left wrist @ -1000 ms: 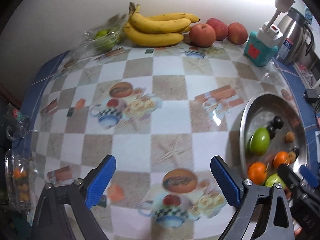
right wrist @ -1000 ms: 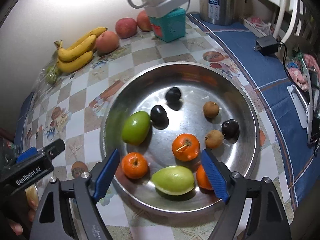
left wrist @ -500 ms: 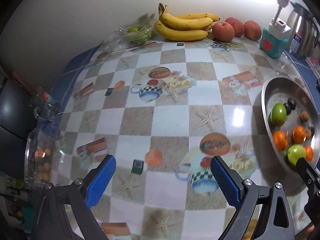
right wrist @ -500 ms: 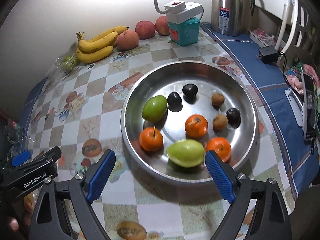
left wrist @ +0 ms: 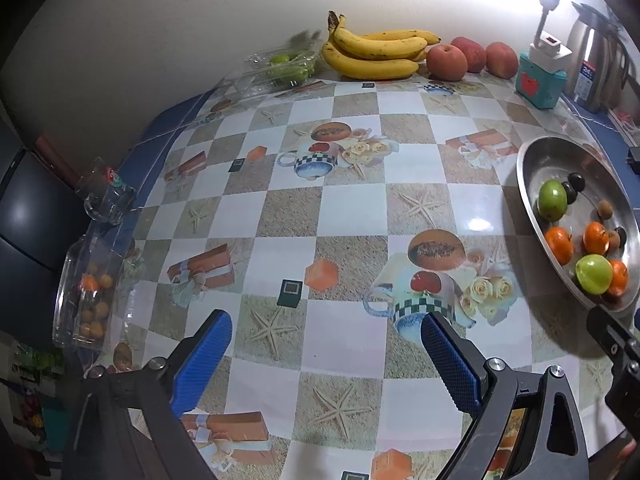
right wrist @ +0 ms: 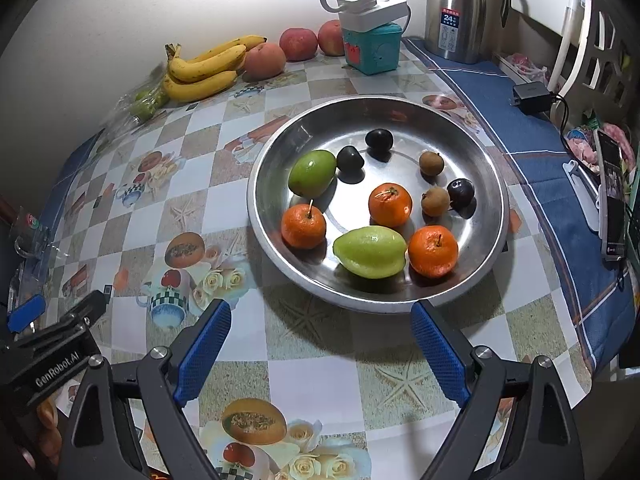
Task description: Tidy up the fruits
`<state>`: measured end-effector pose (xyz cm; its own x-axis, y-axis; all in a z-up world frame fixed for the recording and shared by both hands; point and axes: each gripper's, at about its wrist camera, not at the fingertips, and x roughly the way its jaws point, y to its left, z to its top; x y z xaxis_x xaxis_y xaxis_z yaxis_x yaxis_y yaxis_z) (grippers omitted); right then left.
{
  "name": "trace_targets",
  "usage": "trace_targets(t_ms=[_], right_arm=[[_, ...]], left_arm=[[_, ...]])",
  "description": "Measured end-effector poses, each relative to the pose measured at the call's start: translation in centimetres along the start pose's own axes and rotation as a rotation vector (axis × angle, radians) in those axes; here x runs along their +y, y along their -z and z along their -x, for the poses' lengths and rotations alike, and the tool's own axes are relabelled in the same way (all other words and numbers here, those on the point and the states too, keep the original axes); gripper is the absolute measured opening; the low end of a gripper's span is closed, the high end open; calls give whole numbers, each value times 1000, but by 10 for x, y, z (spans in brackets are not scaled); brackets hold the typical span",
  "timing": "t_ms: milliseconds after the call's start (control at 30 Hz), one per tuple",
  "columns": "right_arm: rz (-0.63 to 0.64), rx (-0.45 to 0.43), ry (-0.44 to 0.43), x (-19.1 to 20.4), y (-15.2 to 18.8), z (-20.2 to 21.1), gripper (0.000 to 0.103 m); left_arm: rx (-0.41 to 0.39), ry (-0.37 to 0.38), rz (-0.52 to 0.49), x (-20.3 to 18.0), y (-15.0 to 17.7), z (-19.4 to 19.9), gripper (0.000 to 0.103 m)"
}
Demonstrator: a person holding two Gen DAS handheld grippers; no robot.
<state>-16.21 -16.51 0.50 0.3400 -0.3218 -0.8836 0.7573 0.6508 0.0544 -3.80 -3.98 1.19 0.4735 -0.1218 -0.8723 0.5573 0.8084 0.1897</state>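
A steel tray holds three oranges, two green fruits, dark plums and small brown fruits. The tray also shows in the left wrist view at the right. My right gripper is open and empty, just in front of the tray's near rim. My left gripper is open and empty, above the patterned tablecloth, left of the tray. Bananas and three apples lie along the back wall.
A clear box of small orange fruits and a glass stand at the table's left edge. A bag of green fruits, a teal box with a power strip and a steel thermos stand at the back. A phone lies at the right.
Both grippers have drawn back and risen from the table. The tray now lies farther ahead of the right gripper. Both stay open and empty.
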Motion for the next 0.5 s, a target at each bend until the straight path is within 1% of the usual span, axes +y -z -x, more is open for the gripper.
trace_targets(t_ms=[167, 500], right_arm=[[0, -2, 7, 0, 0, 0, 92], [19, 8, 0, 5, 0, -5, 92]], left_arm=[[4, 13, -9, -2, 1, 0, 97], [68, 56, 35, 5, 3, -11, 97]])
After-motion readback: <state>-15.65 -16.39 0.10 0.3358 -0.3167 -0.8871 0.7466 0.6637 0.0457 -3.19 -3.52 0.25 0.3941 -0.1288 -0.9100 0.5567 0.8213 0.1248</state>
